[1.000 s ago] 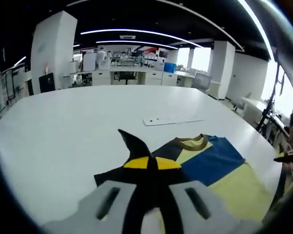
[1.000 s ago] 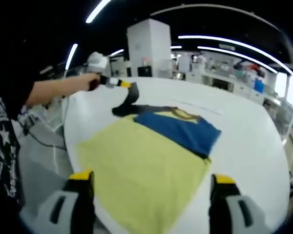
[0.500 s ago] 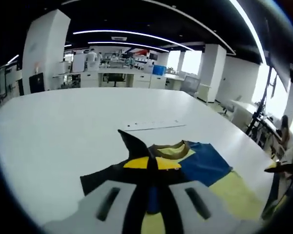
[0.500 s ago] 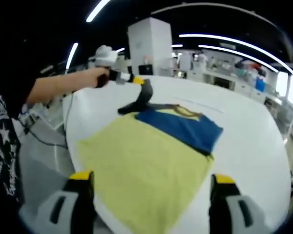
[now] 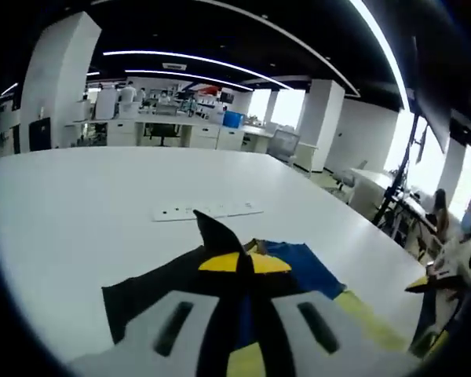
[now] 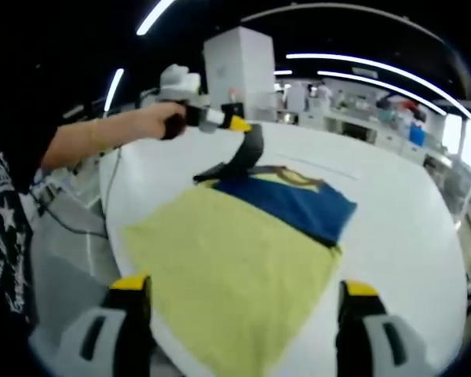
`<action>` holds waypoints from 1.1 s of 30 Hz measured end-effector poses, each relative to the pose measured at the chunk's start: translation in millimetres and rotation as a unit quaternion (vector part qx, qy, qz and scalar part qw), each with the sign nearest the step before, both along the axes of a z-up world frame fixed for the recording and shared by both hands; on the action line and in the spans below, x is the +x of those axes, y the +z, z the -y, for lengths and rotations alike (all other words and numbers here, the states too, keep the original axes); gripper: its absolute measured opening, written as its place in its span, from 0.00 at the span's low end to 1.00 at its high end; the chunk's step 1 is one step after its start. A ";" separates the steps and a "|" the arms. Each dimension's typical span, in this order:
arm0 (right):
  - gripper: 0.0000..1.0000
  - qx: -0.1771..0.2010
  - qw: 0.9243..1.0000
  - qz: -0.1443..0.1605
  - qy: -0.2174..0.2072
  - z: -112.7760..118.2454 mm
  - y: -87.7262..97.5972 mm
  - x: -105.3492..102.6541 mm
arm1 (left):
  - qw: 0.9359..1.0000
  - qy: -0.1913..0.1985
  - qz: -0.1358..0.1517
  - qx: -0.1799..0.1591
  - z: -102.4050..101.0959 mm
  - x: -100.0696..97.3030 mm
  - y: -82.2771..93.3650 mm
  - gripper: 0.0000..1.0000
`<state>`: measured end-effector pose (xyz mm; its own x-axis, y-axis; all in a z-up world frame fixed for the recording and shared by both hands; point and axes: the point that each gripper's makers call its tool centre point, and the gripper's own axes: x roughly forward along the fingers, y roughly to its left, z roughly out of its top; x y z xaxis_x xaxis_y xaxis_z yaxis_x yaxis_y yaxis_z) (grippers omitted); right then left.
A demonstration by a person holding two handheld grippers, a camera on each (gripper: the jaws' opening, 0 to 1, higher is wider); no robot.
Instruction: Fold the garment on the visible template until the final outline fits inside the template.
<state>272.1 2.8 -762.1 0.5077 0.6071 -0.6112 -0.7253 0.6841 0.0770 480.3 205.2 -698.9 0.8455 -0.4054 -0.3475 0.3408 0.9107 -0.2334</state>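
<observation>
A garment lies flat on the white table (image 6: 400,228): a wide yellow body (image 6: 235,267), a blue upper part (image 6: 290,200) and an olive collar (image 6: 294,179). Its black sleeve (image 6: 247,153) is lifted off the table, with my left gripper (image 6: 237,124) shut on it. In the left gripper view the sleeve (image 5: 216,236) rises from between the shut yellow-tipped jaws of my left gripper (image 5: 243,263), above the blue part (image 5: 302,263). My right gripper (image 6: 243,314) stands open above the yellow hem, nothing between its fingers (image 6: 129,310).
A white power strip (image 5: 208,210) lies on the table beyond the garment. The table's near edge (image 6: 114,228) curves along the left, with the person's arm (image 6: 102,137) reaching over it. Desks and pillars stand far behind.
My left gripper has raised the black sleeve higher and carried it over toward the garment's blue part. The right gripper has stayed put, still open.
</observation>
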 end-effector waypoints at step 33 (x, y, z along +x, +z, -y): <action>0.99 -0.001 1.000 -0.010 -0.024 15.3 -5.2 -5.1 | 0.997 -0.079 -0.007 -0.020 108.7 -2.6 -13.4 0.00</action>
<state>267.0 -12.5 -767.3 0.5233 0.5820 -0.6224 -0.6903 0.7178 0.0907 477.7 96.4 -712.3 0.7651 -0.5466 -0.3404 0.4755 0.8361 -0.2737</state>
